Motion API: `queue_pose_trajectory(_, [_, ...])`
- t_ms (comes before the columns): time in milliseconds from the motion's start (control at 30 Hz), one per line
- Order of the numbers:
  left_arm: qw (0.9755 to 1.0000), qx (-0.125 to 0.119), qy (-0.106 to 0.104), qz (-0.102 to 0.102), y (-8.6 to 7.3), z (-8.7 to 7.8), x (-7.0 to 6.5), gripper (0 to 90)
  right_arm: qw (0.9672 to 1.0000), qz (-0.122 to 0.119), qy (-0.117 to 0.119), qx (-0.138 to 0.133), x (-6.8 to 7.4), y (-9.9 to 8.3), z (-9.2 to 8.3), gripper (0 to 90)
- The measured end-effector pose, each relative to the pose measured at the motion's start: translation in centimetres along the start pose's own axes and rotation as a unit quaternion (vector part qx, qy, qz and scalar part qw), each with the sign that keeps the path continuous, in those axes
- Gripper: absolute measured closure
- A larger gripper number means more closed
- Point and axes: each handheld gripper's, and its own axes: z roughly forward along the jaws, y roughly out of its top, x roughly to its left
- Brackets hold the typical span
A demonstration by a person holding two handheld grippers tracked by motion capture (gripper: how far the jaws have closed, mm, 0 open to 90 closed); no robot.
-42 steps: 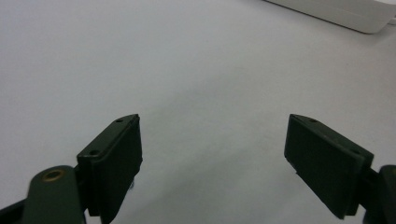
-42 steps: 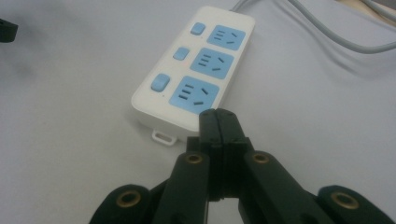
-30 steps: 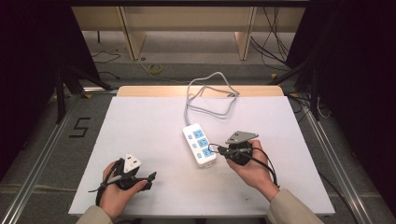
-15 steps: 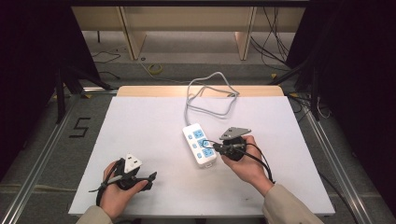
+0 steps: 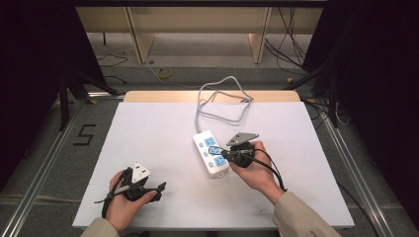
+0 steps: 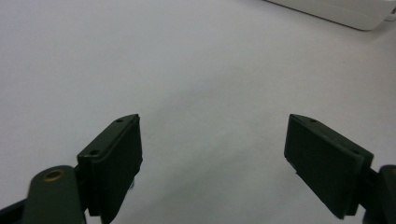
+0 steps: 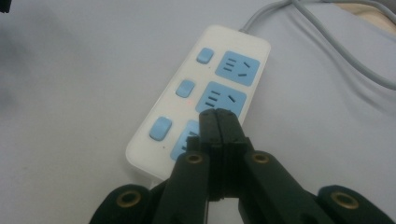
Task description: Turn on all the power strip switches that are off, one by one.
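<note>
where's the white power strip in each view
High view: the power strip lies mid-table, slightly right of centre, under the right gripper.
Left gripper view: one white edge at the top right corner.
Right gripper view: centre, running from the upper right toward the lower left, behind the shut jaws.
Shared landmark: the white table.

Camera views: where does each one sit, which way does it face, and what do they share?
High view: above the person's side, facing forward and down on the table; both hands show.
Left gripper view: rides the left tool, facing across the table past open jaws.
Right gripper view: rides the right tool, jaws shut, over the power strip.
Shared: the power strip.
</note>
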Motion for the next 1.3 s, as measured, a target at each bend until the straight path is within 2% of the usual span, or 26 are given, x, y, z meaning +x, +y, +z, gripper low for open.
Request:
queue_pose_trajectory(867, [1.0, -0.001, -0.003, 0.003, 0.1, 0.1, -0.2, 19.2, 0.9999, 0.002, 0.001, 0.013, -0.3, 1.5, 1.7, 90.0])
queue_pose_trajectory(1300, [1.0, -0.002, -0.005, 0.004, 0.2, 0.1, -0.1, 19.2, 0.9998, 0.001, -0.001, 0.022, -0.4, 3.5, 2.9, 90.0])
